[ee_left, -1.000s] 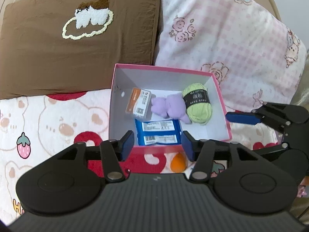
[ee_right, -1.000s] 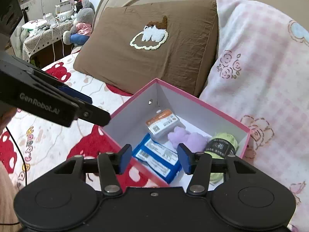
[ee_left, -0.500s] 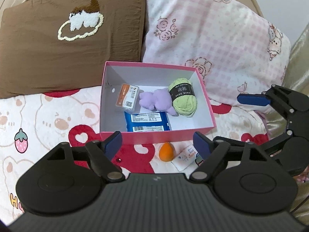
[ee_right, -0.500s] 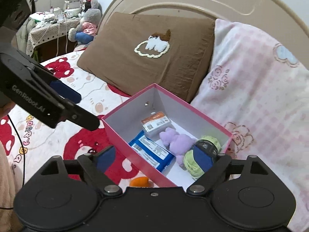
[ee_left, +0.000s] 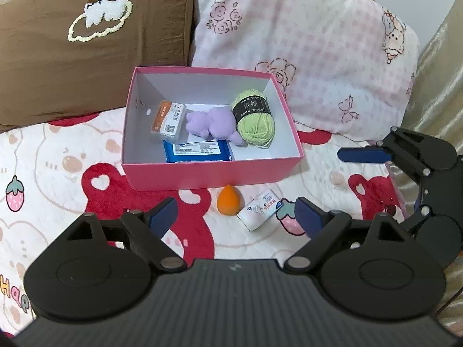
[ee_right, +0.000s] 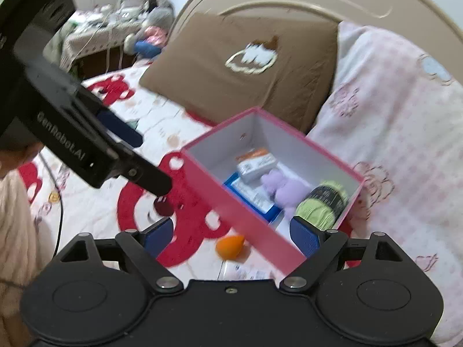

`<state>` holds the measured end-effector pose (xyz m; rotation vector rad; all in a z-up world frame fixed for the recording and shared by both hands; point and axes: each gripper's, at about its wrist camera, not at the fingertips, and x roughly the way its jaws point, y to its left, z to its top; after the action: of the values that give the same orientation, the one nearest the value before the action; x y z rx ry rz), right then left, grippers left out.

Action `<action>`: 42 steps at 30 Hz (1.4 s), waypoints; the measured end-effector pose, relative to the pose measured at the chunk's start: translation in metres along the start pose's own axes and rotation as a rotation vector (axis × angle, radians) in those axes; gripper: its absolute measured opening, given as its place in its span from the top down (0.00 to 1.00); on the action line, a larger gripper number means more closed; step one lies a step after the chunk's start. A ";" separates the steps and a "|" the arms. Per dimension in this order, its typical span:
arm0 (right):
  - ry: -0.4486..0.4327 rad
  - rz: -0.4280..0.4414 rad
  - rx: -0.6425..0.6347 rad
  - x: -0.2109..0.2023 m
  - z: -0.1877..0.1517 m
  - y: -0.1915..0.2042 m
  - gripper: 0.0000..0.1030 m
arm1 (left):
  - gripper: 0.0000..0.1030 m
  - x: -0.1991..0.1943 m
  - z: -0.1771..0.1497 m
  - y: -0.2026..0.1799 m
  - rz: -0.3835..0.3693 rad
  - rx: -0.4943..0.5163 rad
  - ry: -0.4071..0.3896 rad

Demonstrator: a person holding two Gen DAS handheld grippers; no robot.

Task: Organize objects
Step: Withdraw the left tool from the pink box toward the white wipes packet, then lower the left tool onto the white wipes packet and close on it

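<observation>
Two loose things, an orange teardrop-shaped sponge [ee_left: 229, 202] and a small white printed packet [ee_left: 259, 210] lying slantwise, are being left on the bed just before the pink cardboard box [ee_left: 214, 175], nearest the left claw [ee_left: 233, 216], while both it and the right claw [ee_right: 231, 232] are being held wide and empty, their jaws having just been opening.

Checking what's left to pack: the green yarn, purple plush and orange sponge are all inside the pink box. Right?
Not quite. The orange sponge lies on the bedspread in front of the pink box, as the left wrist view shows. The green yarn and purple plush are inside.
</observation>
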<state>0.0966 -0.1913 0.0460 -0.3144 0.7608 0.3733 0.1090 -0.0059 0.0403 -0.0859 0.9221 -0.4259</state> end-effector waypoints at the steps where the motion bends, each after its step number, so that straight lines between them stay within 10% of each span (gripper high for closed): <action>1: 0.010 0.002 -0.012 0.002 -0.003 0.002 0.12 | 0.15 0.002 -0.002 -0.001 0.002 -0.005 -0.016; 42: 0.192 0.027 -0.013 0.080 -0.069 0.021 0.12 | 0.15 0.115 -0.058 0.019 -0.020 -0.036 0.116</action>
<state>0.0983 -0.1835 -0.0611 -0.3555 0.9516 0.3774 0.1306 -0.0278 -0.0864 -0.1041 1.0442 -0.4360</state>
